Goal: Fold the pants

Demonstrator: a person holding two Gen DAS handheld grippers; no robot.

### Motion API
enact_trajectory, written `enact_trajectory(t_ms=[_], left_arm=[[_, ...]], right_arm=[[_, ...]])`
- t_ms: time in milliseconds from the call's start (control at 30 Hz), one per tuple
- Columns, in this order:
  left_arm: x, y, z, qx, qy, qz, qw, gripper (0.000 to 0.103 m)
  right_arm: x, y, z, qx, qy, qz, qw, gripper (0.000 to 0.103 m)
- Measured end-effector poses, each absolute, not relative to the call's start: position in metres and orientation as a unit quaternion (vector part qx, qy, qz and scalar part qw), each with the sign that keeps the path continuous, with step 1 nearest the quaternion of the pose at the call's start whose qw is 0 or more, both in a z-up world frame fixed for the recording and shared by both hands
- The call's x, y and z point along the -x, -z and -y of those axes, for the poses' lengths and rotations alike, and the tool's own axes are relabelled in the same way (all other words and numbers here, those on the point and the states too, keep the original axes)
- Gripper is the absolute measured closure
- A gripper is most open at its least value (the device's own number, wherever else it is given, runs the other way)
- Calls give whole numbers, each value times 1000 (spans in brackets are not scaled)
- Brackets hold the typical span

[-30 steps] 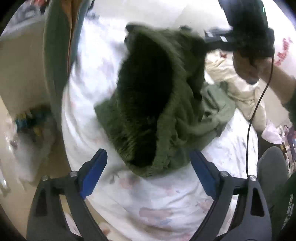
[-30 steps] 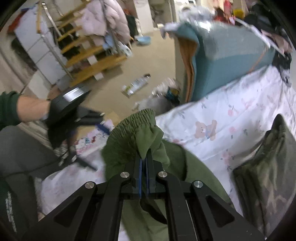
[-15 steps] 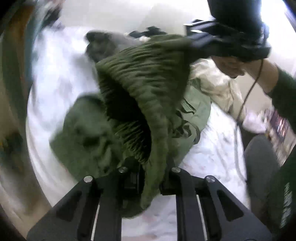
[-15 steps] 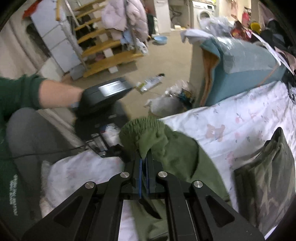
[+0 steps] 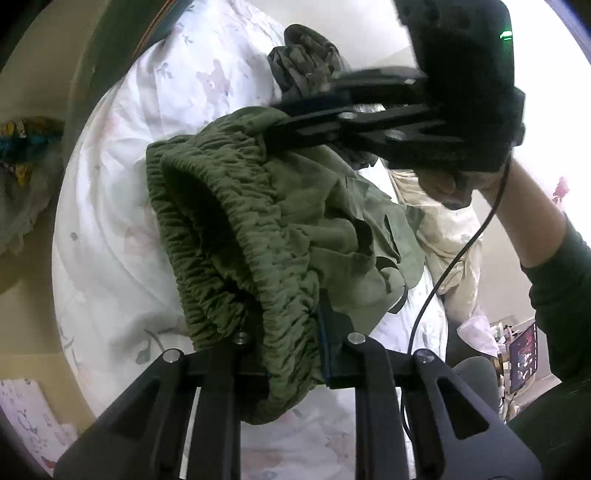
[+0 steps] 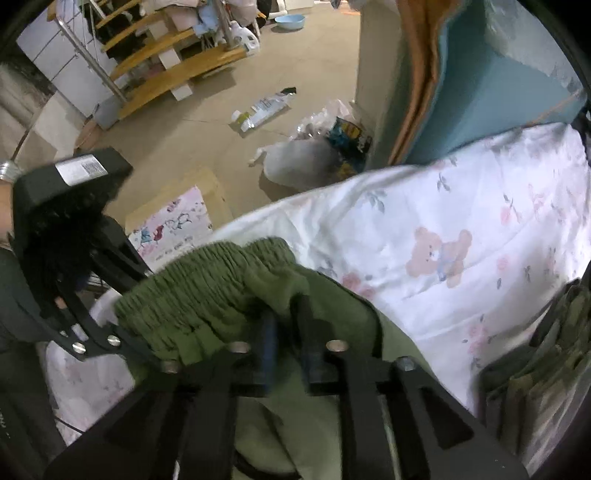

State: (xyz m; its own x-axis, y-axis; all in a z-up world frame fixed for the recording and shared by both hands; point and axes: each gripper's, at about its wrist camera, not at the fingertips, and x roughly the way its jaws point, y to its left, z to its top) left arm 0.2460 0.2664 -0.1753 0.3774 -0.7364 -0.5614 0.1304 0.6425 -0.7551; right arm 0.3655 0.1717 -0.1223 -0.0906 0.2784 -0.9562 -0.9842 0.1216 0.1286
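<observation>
Holding: we have the green pants (image 5: 280,236) lifted above the floral sheet (image 5: 110,206), waistband bunched between both tools.
Left gripper (image 5: 291,354): clamped on the gathered elastic waistband at 6 o'clock of its own view; in the right view it comes in at 9 o'clock (image 6: 122,325), biting the waistband's left end.
Right gripper (image 6: 288,332): slightly parted, green cloth between its blurred fingers; whether it pinches the cloth we cannot tell.
Left view only: cream garment (image 5: 443,229) at 3 o'clock, cable (image 5: 458,258).
Right view only: teddy-bear print on the sheet, folded camouflage clothing (image 6: 535,373) at 4 o'clock.
Room: tan floor (image 6: 184,122), wooden stairs (image 6: 166,70) at 11 o'clock, blue basin (image 6: 290,22), teal panel (image 6: 498,96) at 1 o'clock.
</observation>
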Motion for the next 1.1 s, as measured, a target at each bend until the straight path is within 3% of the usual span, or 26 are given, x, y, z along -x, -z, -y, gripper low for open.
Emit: enact_trajectory(t_ms=[33,100,267,300,333,400,433,633,867,900,933,967,1000,1067,1100], left_arm=[[-245,178,-266,319,279,-483,766,87],[-243,180,-268,328,274,-485,763,86],[-243,181,-268,324,261,-487,768,86],[-243,181,-267,325,259,-490,766,87],[-244,181,-266,326,258,-492,765,87],[-243,175,-265,321,261,-485,771,91],[-243,168,-262,312,261,-480,777,91],[-261,134,-270,283,237,-446,816,92],[-292,181,-288,326,166,-520,772,83],[-292,178,-289,329,162,-524,768,78],[-290,173,-290,327,159,-527,768,74],[-289,166,-291,318,151,-528,773,61],[-286,157,-293,301,131,-530,782,41],[-276,138,-294,260,96,-522,807,20],[-271,128,-294,240,88,-514,819,20]], right_arm=[[-364,124,-174,376,-551,-479,571,50],[-364,132,-181,408,-531,-463,581,29],[-385,181,-188,403,-504,-528,552,29],[-382,186,-188,403,-507,-526,551,42],[-378,184,-188,401,-519,-520,547,67],[-368,169,-186,407,-536,-490,554,89],[-363,159,-183,413,-543,-472,559,94],[-399,100,-175,350,-559,-431,616,96],[-420,170,-201,341,-480,-457,667,96],[-420,167,-197,328,-475,-461,674,92],[-421,160,-194,323,-471,-462,679,77],[-422,150,-183,316,-460,-461,690,68],[-423,141,-171,307,-453,-455,703,55],[-426,112,-128,262,-440,-438,738,53],[-429,97,-96,227,-431,-438,755,53]])
